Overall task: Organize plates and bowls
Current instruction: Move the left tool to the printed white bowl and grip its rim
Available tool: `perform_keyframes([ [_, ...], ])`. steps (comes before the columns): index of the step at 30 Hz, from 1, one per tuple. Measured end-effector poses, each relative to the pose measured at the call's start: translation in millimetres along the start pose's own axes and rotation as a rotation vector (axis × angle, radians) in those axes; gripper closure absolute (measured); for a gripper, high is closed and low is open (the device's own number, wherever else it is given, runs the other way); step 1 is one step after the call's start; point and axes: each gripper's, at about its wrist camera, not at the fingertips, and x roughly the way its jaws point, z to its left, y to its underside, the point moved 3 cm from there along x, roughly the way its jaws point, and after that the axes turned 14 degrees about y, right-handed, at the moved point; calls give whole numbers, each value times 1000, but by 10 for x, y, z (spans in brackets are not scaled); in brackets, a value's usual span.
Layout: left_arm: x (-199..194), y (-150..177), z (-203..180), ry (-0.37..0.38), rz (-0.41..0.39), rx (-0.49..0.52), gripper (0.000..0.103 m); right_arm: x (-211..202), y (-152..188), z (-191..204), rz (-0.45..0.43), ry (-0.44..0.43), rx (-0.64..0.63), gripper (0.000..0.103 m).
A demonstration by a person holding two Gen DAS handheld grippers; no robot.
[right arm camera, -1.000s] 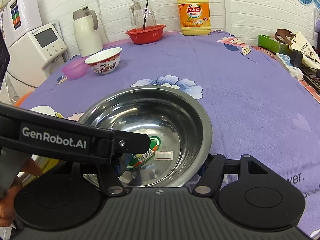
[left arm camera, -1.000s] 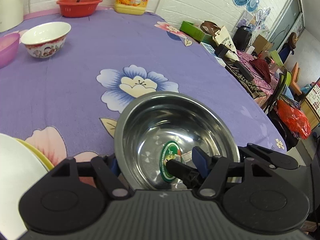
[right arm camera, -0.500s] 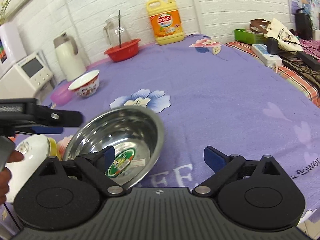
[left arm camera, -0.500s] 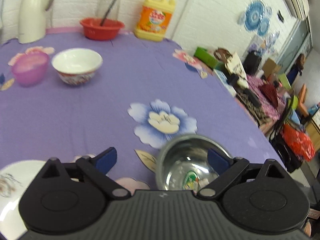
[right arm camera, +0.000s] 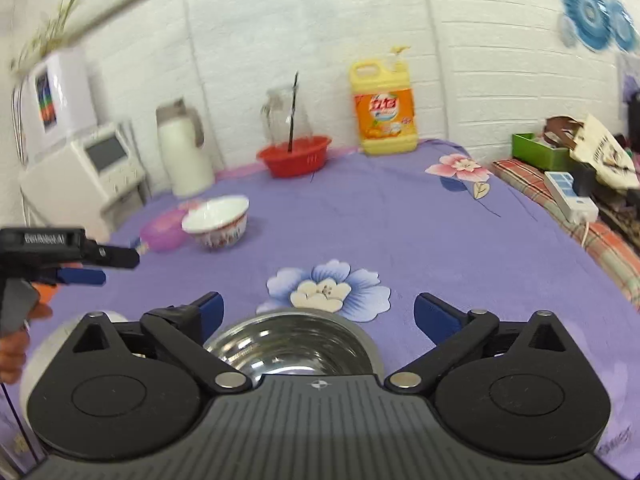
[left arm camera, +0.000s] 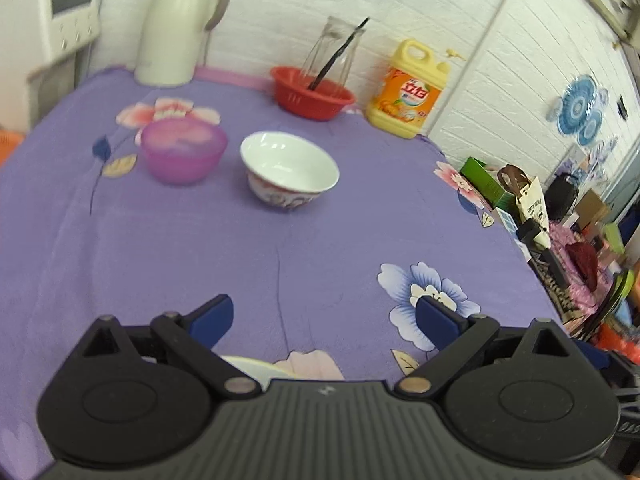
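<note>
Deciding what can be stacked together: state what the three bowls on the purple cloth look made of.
Steel bowl: polished metal, mirror-like reflections. White bowl: glazed ceramic, probably; glossy white inside, red pattern outside. Purple bowl: likely plastic, translucent and matte.

bare cloth [left arm camera: 280, 264], white bowl [left arm camera: 289, 169] beyond

both wrist views look forward low over the purple table [left arm camera: 280, 248] toward the white wall, sharing the white bowl [left arm camera: 290, 170] [right arm camera: 216, 222], red basket [left arm camera: 312, 94] [right arm camera: 294, 156], yellow bottle [left arm camera: 408, 90] [right arm camera: 384, 108].
</note>
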Motion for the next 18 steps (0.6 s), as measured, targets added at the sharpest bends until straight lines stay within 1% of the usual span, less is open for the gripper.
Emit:
perform_keyframes([
  [2,49,-23,118,9,18,-37,6,136,-54,99,44,-24,-70,0],
  [3,67,-47,160,3,19,-40,6,193,-93,143,50,-41,-89,0],
  [6,111,-206,259,-20,6,-40,6,359,-273,296,51,-103,-126,0],
  [9,191,-417,375,-40,7,-57,6,573,-478,494,48,-120,-185,0],
  [12,321,-664,540,-82,-2,-69,6,915,-660,646,102,-154,-200,0],
  [14,428,-761,659,-95,1,-107,6,1185,-764,727,144,-164,-195,0],
  [16,575,-828,785,-66,5,-182,6,1472,-847,825,184,-163,-209,0],
  [18,743,-879,877,-13,8,-256,6,1732,-904,926,210,-156,-227,0],
])
